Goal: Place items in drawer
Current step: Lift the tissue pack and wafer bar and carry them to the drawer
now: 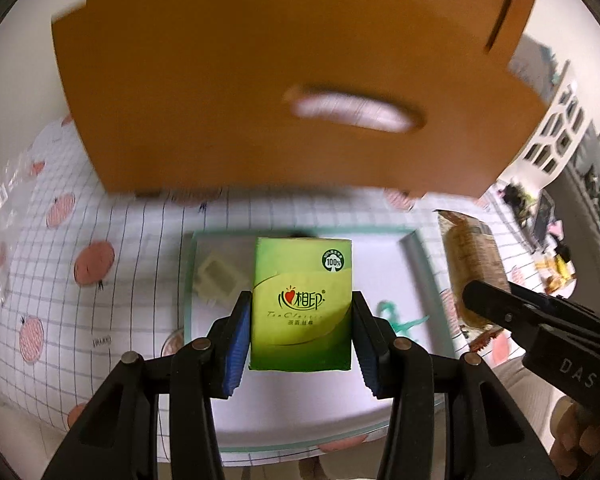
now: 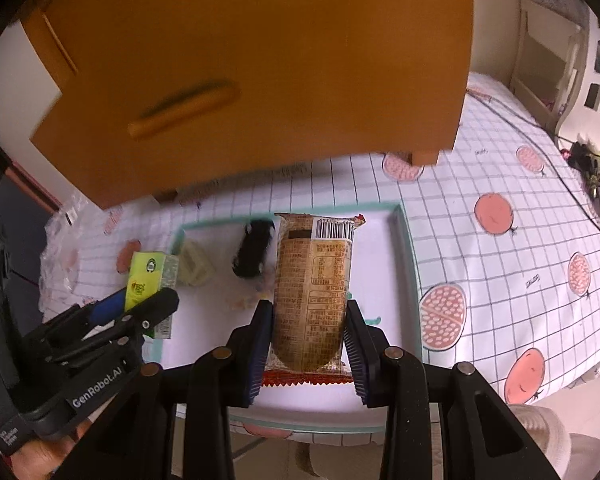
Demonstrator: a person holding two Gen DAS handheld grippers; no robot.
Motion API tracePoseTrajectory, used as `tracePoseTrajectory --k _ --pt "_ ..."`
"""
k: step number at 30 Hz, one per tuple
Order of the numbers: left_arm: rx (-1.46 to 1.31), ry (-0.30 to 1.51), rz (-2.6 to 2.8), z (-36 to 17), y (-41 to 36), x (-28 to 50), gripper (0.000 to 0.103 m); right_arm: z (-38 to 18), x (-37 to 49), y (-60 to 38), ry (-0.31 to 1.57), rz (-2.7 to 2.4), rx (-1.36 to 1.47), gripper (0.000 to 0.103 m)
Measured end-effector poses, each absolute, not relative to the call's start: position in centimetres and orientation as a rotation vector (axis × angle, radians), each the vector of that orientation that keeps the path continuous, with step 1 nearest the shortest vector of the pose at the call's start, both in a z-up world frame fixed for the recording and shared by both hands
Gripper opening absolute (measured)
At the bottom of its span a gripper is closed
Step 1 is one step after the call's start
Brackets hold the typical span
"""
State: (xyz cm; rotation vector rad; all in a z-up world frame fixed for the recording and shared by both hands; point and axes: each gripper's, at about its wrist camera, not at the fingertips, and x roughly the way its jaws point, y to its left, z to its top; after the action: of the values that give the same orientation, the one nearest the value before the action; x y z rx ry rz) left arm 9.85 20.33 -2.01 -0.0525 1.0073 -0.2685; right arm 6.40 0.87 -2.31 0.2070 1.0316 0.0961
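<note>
Green tissue pack held upright, brown snack packet held upright, orange drawer closed

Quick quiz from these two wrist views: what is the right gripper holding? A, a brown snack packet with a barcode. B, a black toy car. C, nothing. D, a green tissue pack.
A: the right gripper has its pads pressed on the brown snack packet, barcode end away from the camera; the green tissue pack is in the left gripper.
</note>
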Motion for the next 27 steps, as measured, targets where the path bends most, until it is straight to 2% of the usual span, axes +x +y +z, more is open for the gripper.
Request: tracePoseTrajectory --k 11,18,27 --pt "-0.109 0.772 -0.351 8.2 20.7 9.6 0.048 7.0 5.6 1.1 0.82 0.125 0.181 0.037" --pt "-0.106 0.649 -0.353 14.4 21.3 12.3 0.048 12.4 6.7 2.4 0.724 0.159 0.149 0.037" --pt "-0.088 0.58 -0.308 17.4 22.7 15.9 0.048 17.4 11.4 2.6 0.685 0.164 0.096 0.037"
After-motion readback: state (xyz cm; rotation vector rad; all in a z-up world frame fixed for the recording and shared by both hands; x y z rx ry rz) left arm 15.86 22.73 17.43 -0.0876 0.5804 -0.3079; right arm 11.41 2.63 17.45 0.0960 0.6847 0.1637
